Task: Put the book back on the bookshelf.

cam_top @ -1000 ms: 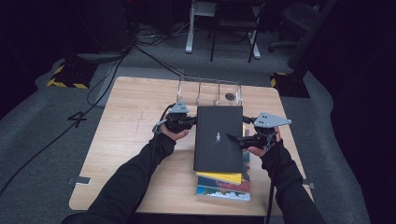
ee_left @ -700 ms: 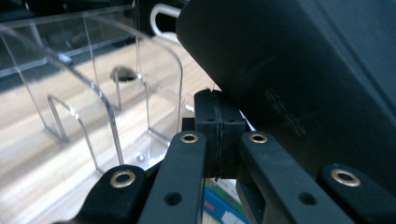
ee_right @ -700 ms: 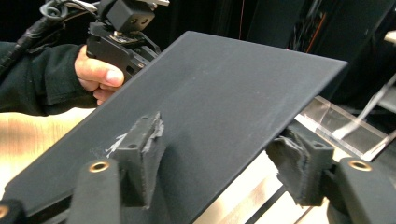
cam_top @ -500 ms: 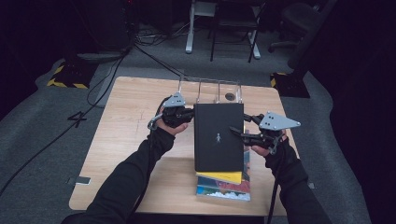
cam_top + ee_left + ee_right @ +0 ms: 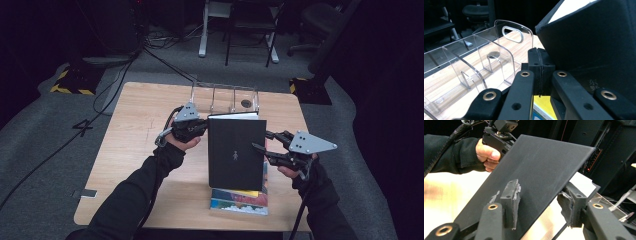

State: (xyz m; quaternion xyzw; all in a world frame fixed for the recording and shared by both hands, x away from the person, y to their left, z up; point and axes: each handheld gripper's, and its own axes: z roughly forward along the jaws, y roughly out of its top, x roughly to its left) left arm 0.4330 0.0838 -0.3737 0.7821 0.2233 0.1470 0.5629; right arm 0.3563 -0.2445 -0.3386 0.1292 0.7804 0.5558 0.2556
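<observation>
Left tongs (image 5: pixel 202 126) pressed together at the black book's (image 5: pixel 236 152) 9 o'clock edge; right tongs (image 5: pixel 260 149) closing around its 3 o'clock edge, pads not yet pressing.

From my seat the high view is dim all round the pale wooden table (image 5: pixel 130 150): light falls from above onto it alone, and the floor and chairs behind it sink into near black. Soft shadows lie on the wood under the forearms. That view is slightly soft and grainy. In the left gripper view the clear plastic divider rack (image 5: pixel 474 62) catches bright glints along its rims, while the nearest black jaw parts blur. In the right gripper view the tabletop beside the matte black hardcover book (image 5: pixel 536 175) is washed out by glare, and the background is murky.
</observation>
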